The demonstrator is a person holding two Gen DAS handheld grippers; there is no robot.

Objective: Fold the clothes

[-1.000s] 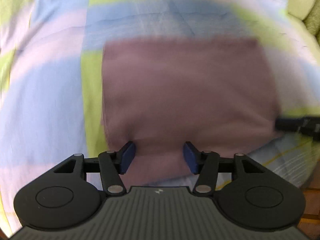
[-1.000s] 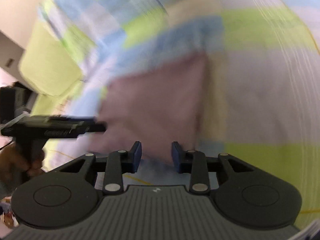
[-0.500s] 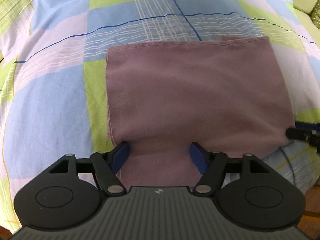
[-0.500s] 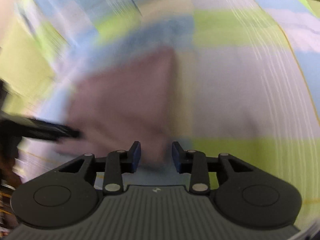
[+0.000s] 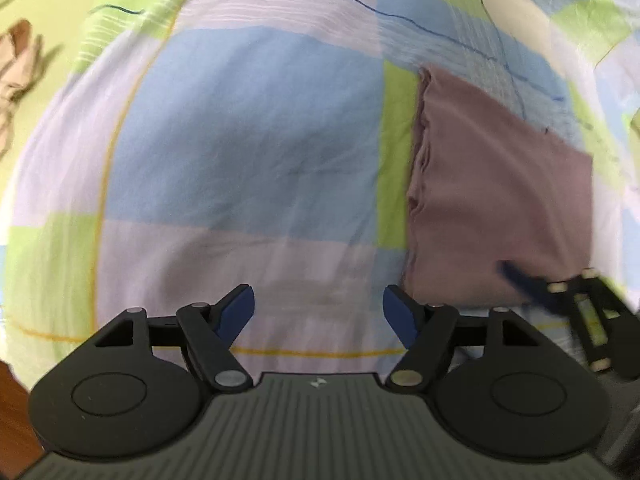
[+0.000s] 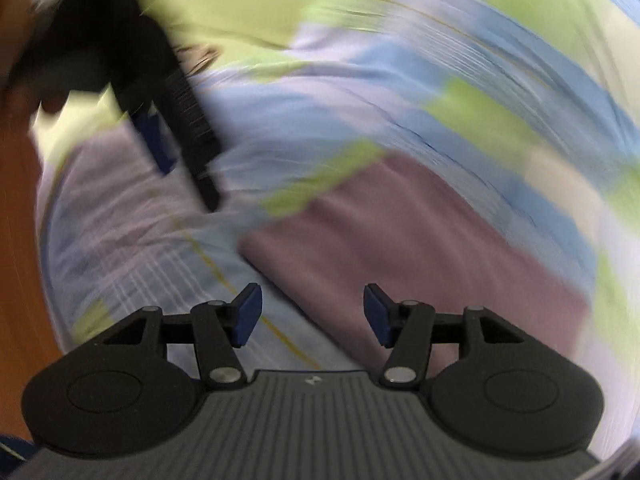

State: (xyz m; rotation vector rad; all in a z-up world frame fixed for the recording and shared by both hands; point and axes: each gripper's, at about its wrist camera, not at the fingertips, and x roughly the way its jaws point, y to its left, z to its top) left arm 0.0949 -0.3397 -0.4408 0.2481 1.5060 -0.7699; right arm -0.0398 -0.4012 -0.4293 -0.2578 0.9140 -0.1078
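Folded mauve cloth (image 5: 500,200): on the checked bedsheet (image 5: 248,152), free. Soft, light, limp, we judge; take by the layered edge. Left gripper (image 5: 318,312), right gripper (image 6: 312,312): jaws opening, empty.

Bare bedsheet (image 5: 248,152) lies open beside the folded cloth (image 5: 500,200).

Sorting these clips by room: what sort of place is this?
Probably a bedroom: a checked bedsheet covers a soft, wide surface, a folded mauve cloth lies on it, and a crumpled beige garment lies beside.
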